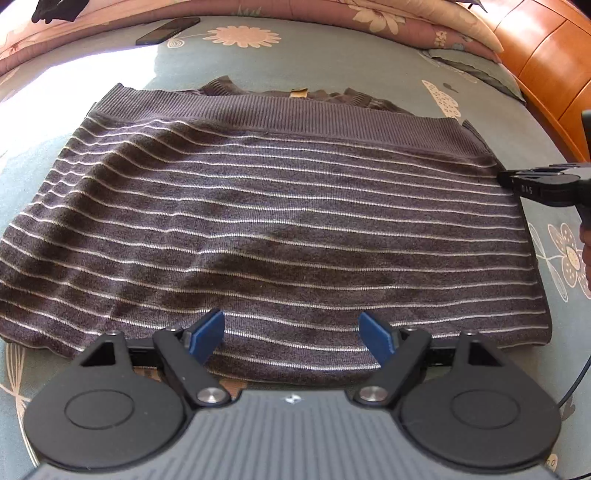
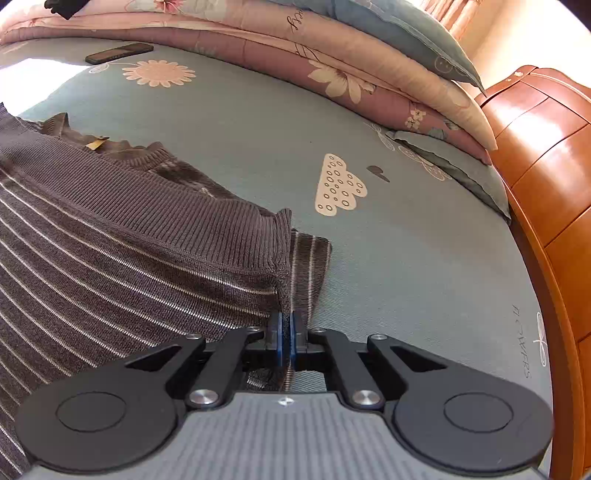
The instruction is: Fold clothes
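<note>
- Bedroom scene: bed (image 1: pixel 332 66) with grey-blue flower-print sheet, folded pink quilt (image 2: pixel 332 74) stacked along the far edge, orange wooden headboard (image 2: pixel 546 155) at right.
- Phone (image 1: pixel 168 31) lies on the sheet near the quilt, well apart from the work; a dark item sits on the quilt at top left, too small to identify.
- Sweater (image 1: pixel 277 221), brown with thin white stripes, lies flat mid-bed, already folded over once: ribbed hem band (image 1: pixel 295 110) rests across the far side, with collar and tag (image 1: pixel 299 93) peeking out behind it.
- Left gripper (image 1: pixel 291 336) hovers over the near edge of the sweater, blue pads spread wide with nothing between them; pads look just above the knit, contact unclear.
- Right gripper (image 2: pixel 284 339) is pressed together, pinching the sweater's right edge just below the hem corner; fabric runs between the pads.
- In the left view the right gripper comes in from the side at that same edge.
- Likely reason for this setup: right pinches one side so the layers lift together; left is placed to take a matching hold before the next fold.
- Judgement: fold partly done, another fold likely needed.
- Risk: pinch may catch only the top layer, so lower layers could drag and bunch.
</note>
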`<state>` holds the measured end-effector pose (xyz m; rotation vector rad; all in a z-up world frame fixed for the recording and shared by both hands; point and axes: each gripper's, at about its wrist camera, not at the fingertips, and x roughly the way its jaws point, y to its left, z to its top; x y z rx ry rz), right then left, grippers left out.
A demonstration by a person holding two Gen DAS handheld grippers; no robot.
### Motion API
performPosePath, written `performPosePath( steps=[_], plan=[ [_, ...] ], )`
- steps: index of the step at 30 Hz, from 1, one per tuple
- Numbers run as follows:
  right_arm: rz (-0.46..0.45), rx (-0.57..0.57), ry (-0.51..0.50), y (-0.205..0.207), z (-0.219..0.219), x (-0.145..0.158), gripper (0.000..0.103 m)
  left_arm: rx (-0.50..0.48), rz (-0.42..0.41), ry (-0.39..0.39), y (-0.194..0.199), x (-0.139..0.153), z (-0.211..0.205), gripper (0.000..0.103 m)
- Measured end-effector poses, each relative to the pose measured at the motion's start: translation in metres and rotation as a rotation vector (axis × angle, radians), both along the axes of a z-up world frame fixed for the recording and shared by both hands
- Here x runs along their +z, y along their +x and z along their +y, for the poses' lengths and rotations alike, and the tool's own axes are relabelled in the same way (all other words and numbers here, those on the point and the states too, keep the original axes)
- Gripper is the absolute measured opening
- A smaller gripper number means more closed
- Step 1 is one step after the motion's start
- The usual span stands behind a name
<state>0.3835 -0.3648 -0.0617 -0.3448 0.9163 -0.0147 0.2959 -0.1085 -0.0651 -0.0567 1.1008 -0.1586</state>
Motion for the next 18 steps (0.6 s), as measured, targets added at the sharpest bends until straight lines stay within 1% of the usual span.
performPosePath(
  steps=[4, 5, 6, 7, 8, 9, 10, 11, 12, 13, 14, 15, 16, 18],
  plan=[
    [0.065, -0.021, 0.055, 0.006, -0.008, -0.003, 0.008, -0.004, -0.014, 0.012, 0.004, -0.004, 0.003, 0.080],
    [0.049, -0.019, 0.091, 0.002, -0.007, 0.002, 0.013, 0.000, -0.014, 0.010, 0.005, -0.005, 0.004, 0.080],
    [0.016, -0.015, 0.146, -0.005, -0.005, 0.009, 0.029, 0.003, -0.016, 0.008, 0.006, -0.006, 0.006, 0.080],
    [-0.002, -0.011, 0.201, -0.010, -0.002, 0.014, 0.044, 0.005, -0.017, 0.006, 0.007, -0.007, 0.008, 0.080],
    [-0.002, 0.002, 0.254, -0.014, 0.001, 0.017, 0.069, 0.006, -0.017, 0.008, 0.007, -0.008, 0.009, 0.080],
    [0.003, 0.015, 0.301, -0.019, 0.005, 0.017, 0.073, 0.008, -0.017, 0.010, 0.007, -0.009, 0.011, 0.080],
    [0.025, 0.027, 0.313, -0.021, 0.011, 0.013, 0.073, 0.009, -0.015, 0.010, 0.007, -0.011, 0.013, 0.080],
    [0.052, 0.040, 0.278, -0.021, 0.018, 0.004, 0.072, 0.010, -0.012, 0.011, 0.007, -0.013, 0.016, 0.080],
    [0.079, 0.054, 0.243, -0.022, 0.026, -0.005, 0.069, 0.010, -0.009, 0.013, 0.007, -0.015, 0.018, 0.080],
    [0.106, 0.068, 0.214, -0.022, 0.032, -0.013, 0.061, 0.008, -0.009, 0.016, 0.006, -0.016, 0.020, 0.080],
    [0.124, 0.081, 0.218, -0.024, 0.036, -0.017, 0.034, 0.005, -0.012, 0.020, 0.005, -0.017, 0.022, 0.080],
    [0.121, 0.088, 0.232, -0.026, 0.039, -0.016, 0.011, 0.001, -0.016, 0.021, 0.004, -0.017, 0.024, 0.080],
    [0.127, 0.097, 0.204, -0.027, 0.043, -0.015, 0.006, -0.003, -0.018, 0.021, 0.004, -0.018, 0.027, 0.080],
    [0.132, 0.121, 0.153, -0.030, 0.048, -0.012, 0.005, -0.005, -0.020, 0.022, 0.004, -0.018, 0.030, 0.080]
  ],
)
